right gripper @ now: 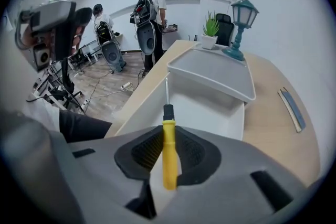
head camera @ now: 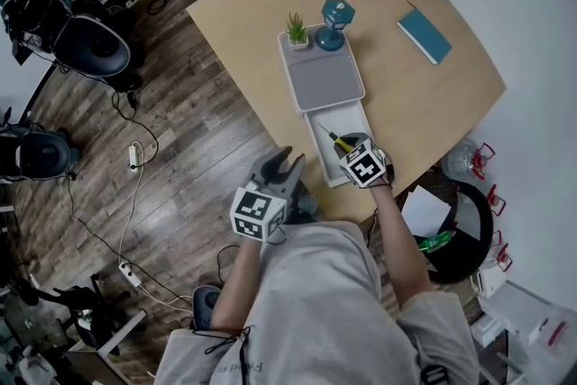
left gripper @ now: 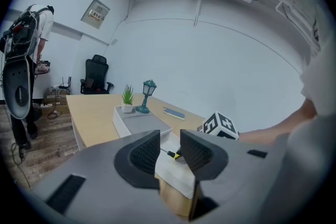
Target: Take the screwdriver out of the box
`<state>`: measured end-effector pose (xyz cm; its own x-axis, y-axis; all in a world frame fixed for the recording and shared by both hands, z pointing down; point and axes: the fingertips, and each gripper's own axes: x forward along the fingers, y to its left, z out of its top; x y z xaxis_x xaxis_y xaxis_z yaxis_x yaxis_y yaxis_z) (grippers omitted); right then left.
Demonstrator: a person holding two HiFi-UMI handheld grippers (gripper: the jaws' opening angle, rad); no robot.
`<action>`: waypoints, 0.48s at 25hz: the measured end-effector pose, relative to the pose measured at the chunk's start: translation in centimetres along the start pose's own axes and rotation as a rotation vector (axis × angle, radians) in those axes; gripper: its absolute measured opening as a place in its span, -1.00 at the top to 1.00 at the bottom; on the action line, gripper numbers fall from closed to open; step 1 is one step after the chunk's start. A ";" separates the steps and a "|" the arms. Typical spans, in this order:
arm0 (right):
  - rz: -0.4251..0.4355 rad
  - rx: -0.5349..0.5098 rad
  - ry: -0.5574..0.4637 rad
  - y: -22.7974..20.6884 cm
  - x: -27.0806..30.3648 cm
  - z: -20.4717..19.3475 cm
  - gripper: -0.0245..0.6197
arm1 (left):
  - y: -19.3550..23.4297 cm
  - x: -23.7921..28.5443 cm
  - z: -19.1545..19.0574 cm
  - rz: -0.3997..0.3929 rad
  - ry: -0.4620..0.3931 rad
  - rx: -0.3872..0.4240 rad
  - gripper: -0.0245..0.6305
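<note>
A screwdriver [right gripper: 168,150] with a yellow handle and a black collar is clamped between the pads of my right gripper [right gripper: 169,152], its thin metal shaft pointing forward and up. It hangs over the open white drawer [right gripper: 210,107] of the box. In the head view the right gripper [head camera: 349,146] is above that drawer [head camera: 317,138] at the table's near edge, with the screwdriver [head camera: 334,139] sticking out toward the far left. My left gripper [head camera: 280,169] waits open and empty just off the table edge, left of the drawer. Its jaws [left gripper: 169,152] frame the screwdriver tip [left gripper: 173,154] from a distance.
On top of the box [head camera: 322,78] stand a small potted plant [head camera: 297,30] and a teal lantern lamp [head camera: 334,21]. A teal notebook [head camera: 425,35] lies far right on the wooden table [head camera: 243,22]. A bin [head camera: 455,234] sits right of me. Cables and office chairs are on the floor left.
</note>
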<state>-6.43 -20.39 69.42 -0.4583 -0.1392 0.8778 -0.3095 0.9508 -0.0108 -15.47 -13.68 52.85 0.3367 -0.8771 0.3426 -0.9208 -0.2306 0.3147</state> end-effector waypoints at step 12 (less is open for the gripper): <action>0.050 0.262 -0.316 -0.3 -4.0 3.2 0.69 | -0.7 0.4 0.3 -0.023 0.013 0.024 0.58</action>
<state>-7.14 -20.94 64.37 -0.6990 -0.2116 0.6831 -0.4635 0.8615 -0.2074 -14.74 -14.02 52.52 0.3606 -0.8657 0.3471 -0.9170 -0.2609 0.3019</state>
